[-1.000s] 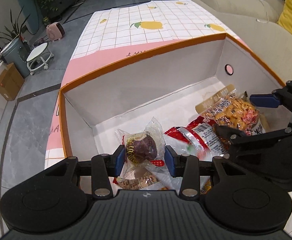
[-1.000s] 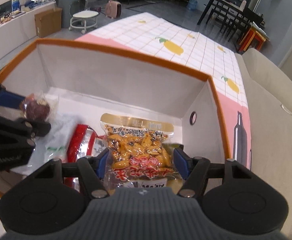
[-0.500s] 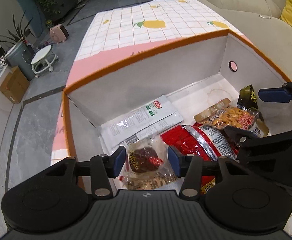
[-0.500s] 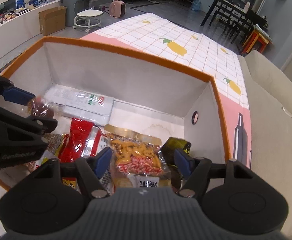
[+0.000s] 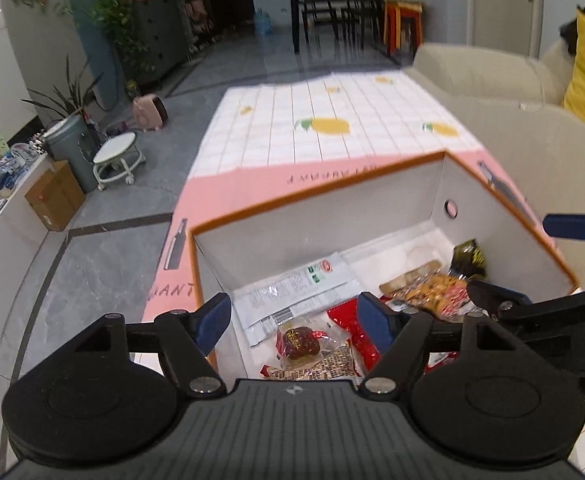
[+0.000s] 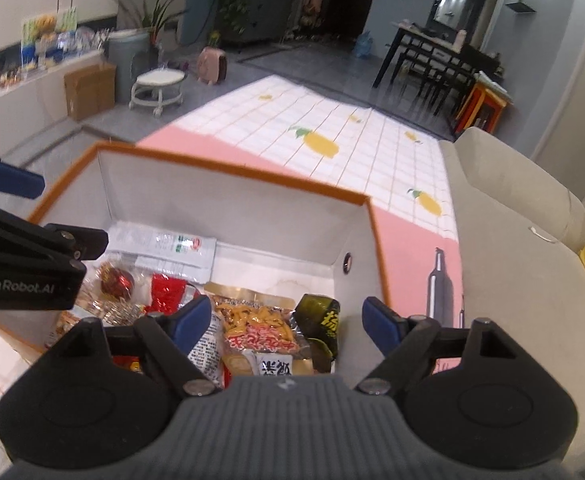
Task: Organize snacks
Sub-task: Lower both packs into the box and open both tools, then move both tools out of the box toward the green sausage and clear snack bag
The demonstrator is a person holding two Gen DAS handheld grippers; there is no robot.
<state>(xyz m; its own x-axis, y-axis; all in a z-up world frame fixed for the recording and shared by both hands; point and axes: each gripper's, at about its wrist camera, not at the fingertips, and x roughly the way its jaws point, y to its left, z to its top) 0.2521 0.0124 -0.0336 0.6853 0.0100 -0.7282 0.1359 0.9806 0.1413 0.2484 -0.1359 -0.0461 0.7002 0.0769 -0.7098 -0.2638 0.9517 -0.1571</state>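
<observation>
Both grippers are let go and holding nothing, their jaws having just been opening: the left gripper (image 5: 292, 322) hangs right above the dark round snack (image 5: 301, 341), the right gripper (image 6: 288, 326) above the orange snack bag (image 6: 258, 330), all inside the box (image 5: 316, 236), with the long white packet (image 5: 298, 290) lying farther back.

Both tools hang side by side, tilted downward. The left gripper (image 5: 294, 322) has just spread its jaws wide, nothing between them; the right gripper (image 6: 286, 324) likewise, jaws parted and empty.
</observation>
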